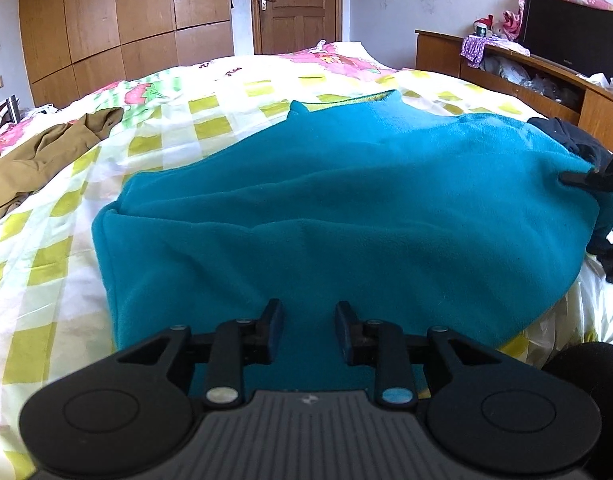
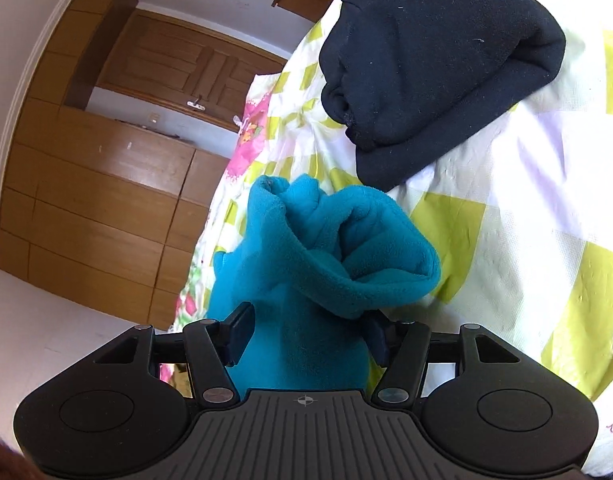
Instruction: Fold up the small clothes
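Left wrist view: my left gripper (image 1: 309, 326) hovers over the near hem of one teal fleece garment (image 1: 346, 216), its fingers spread with a clear gap and nothing between them. The garment lies spread across the bed (image 1: 46, 264), on a quilt of yellow-green checks and pink flowers. Its left edge ends in a soft rolled fold, with bare quilt beyond it; that side offers the most open room. Its far edge shows one collar point, and more bare quilt runs behind toward the door (image 1: 296, 4). At the right edge my right gripper (image 1: 598, 178) is cut off by the frame, and only a dark finger touching the teal cloth is visible.

Right wrist view: the right gripper (image 2: 306, 336) has a bunched corner of the teal fleece garment (image 2: 326, 248) gathered between its fingers; the cloth fills the gap and hides most of the right finger, so I cannot tell whether the fingers are pressed onto it or merely spread around it. One dark navy fleece garment (image 2: 434, 60) lies just beyond, near the teal corner but apart from it.

One brown garment (image 1: 38, 156) lies crumpled at the bed's far left edge, well apart from the teal one. I count three garments in all. A wooden wardrobe (image 1: 122, 20) stands behind; a sideboard (image 1: 526, 76) at right carries clutter too small to make out.
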Demonstrator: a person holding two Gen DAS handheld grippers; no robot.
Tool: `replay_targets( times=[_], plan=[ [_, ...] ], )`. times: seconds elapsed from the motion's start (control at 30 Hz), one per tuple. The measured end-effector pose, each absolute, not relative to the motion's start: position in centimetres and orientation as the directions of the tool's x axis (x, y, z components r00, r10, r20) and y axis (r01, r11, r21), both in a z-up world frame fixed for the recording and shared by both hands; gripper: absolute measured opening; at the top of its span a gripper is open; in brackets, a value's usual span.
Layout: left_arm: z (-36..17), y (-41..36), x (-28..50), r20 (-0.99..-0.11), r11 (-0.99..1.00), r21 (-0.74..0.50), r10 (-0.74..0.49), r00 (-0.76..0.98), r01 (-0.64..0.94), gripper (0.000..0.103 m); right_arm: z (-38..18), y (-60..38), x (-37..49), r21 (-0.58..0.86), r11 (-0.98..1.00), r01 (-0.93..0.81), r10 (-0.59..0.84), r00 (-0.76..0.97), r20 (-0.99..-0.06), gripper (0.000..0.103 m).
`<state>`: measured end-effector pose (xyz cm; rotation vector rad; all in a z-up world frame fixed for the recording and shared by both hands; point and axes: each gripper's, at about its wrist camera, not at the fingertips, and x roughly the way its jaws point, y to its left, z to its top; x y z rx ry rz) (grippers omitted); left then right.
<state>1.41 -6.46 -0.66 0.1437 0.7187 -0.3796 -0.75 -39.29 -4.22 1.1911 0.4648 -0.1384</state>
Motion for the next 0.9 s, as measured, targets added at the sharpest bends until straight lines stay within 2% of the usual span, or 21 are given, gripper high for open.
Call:
replay_targets(
  times=[0.07, 0.17, 0.23, 0.3, 0.37, 0.47, 0.53, 0.67, 0.73, 0.8, 0.9],
  plan=[
    [-0.5, -6.6, 1.5, -0.661, 0.921, 0.01, -0.286, 0.694, 0.389, 0.042, -5.2, -39.3, -0.3, 0.855, 0.354, 0.38, 0.143, 0.881, -0.451, 0.059],
    [-0.5, -7.0, 1.6, -0.653, 0.919, 0.019, -0.287, 0.701, 0.393, 0.042, -4.9, -39.6, -0.5, 0.85, 0.38, 0.364, 0.119, 0.892, -0.436, 0.06],
    [-0.9, -7.5, 1.9, -0.663, 0.917, 0.016, -0.289, 0.69, 0.4, 0.042, -5.7, -40.3, -0.4, 0.874, 0.313, 0.372, 0.096, 0.903, -0.419, 0.061],
    [-1.1, -7.8, 2.0, -0.665, 0.914, 0.022, -0.288, 0.688, 0.405, 0.042, -6.5, -40.8, 1.0, 0.888, 0.265, 0.375, 0.109, 0.904, -0.414, 0.054],
    [-1.0, -7.6, 1.9, -0.675, 0.91, 0.023, -0.292, 0.678, 0.415, 0.043, -5.9, -41.2, 2.4, 0.9, 0.249, 0.357, 0.144, 0.906, -0.399, 0.028],
    [-0.4, -6.1, 1.6, -0.672, 0.912, -0.014, -0.312, 0.671, 0.409, 0.043, -3.2, -41.4, 2.5, 0.933, 0.234, 0.275, 0.192, 0.927, -0.321, 0.025],
    [0.0, -5.2, 1.1, -0.679, 0.921, -0.007, -0.29, 0.674, 0.39, 0.043, 0.4, -40.0, 2.9, 0.889, 0.393, 0.236, 0.178, 0.928, -0.326, 0.024],
    [0.3, -2.6, 0.1, -0.712, 0.936, -0.02, -0.26, 0.652, 0.352, 0.044, 8.3, -32.9, 6.1, 0.693, 0.721, 0.02, 0.25, 0.925, -0.287, 0.024],
    [0.0, -1.0, -0.4, -0.728, 0.949, -0.057, -0.252, 0.638, 0.31, 0.044, 10.8, -27.9, 8.0, 0.578, 0.807, -0.124, 0.342, 0.895, -0.285, 0.024],
    [-0.1, 0.2, -0.9, -0.739, 0.952, -0.11, -0.271, 0.617, 0.286, 0.044, 12.0, -21.5, 9.3, 0.421, 0.86, -0.289, 0.441, 0.836, -0.327, 0.024],
    [0.1, 0.9, -1.6, -0.738, 0.947, -0.136, -0.292, 0.608, 0.29, 0.044, 9.8, -12.8, 9.0, 0.147, 0.844, -0.516, 0.518, 0.711, -0.475, 0.023]
  ],
)
